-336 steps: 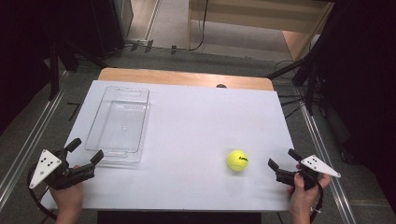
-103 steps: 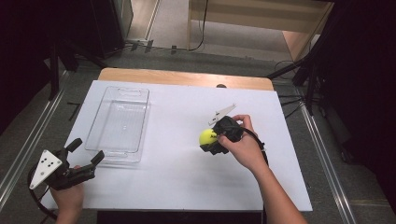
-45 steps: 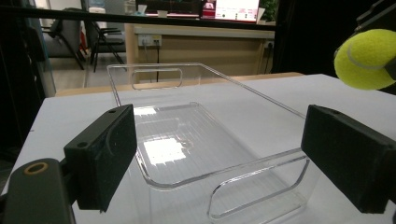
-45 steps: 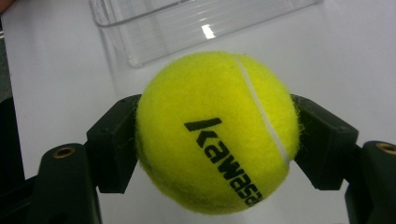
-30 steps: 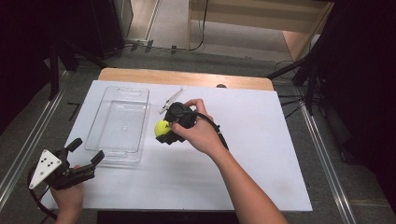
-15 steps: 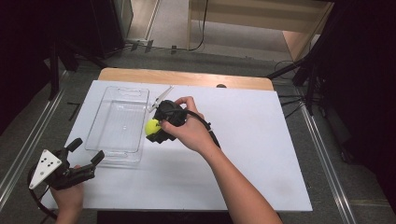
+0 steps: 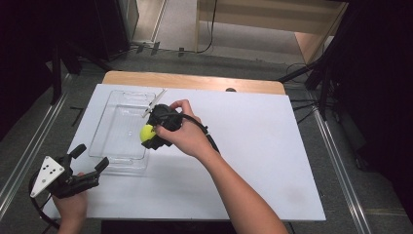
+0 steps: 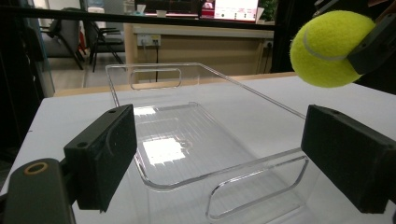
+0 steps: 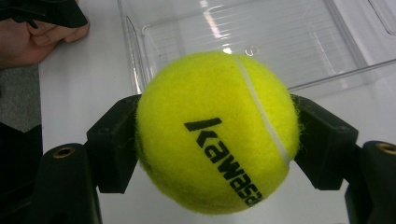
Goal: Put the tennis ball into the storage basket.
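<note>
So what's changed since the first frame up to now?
The right gripper took hold of the tennis ball at the table's near right and carried it left to the clear tray's right rim. The left gripper and the tray kept their places.

The clear tray [image 7: 122, 127] stands on the left part of the desk [image 7: 253, 146]; its low walls are the only raised obstacle, and its interior is open from above. The left gripper [image 7: 90, 163] blocks the tray's near end. The right gripper [image 7: 148, 134], clamped on the tennis ball [image 7: 146, 132], and its forearm cross the desk's middle. The right half offers unobstructed passage.
</note>
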Tool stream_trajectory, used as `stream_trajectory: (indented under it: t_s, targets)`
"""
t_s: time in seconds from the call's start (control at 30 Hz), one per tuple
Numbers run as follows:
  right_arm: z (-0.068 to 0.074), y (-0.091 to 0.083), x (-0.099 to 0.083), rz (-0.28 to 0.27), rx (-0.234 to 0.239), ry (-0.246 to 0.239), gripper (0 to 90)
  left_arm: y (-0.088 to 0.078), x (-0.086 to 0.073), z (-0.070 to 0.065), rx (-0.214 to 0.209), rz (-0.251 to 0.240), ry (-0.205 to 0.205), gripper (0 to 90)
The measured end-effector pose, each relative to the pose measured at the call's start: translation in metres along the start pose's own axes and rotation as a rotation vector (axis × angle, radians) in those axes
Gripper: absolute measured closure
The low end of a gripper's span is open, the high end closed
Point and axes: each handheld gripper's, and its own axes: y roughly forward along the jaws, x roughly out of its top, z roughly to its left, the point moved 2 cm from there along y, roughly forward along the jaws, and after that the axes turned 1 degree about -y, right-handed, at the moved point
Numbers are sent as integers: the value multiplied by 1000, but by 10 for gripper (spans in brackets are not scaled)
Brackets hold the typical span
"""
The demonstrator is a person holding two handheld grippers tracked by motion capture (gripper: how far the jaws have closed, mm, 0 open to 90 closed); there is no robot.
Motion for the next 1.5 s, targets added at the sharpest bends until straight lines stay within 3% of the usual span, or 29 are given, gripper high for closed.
stream_trajectory:
  t_s: [0.7,1.5]
  targets:
    - [6,20,21,21,25,-30,235,0,0,0,-3,-4,-2,110]
    - [10,56,33,51,51,-51,235,0,0,0,-4,-4,-4,111]
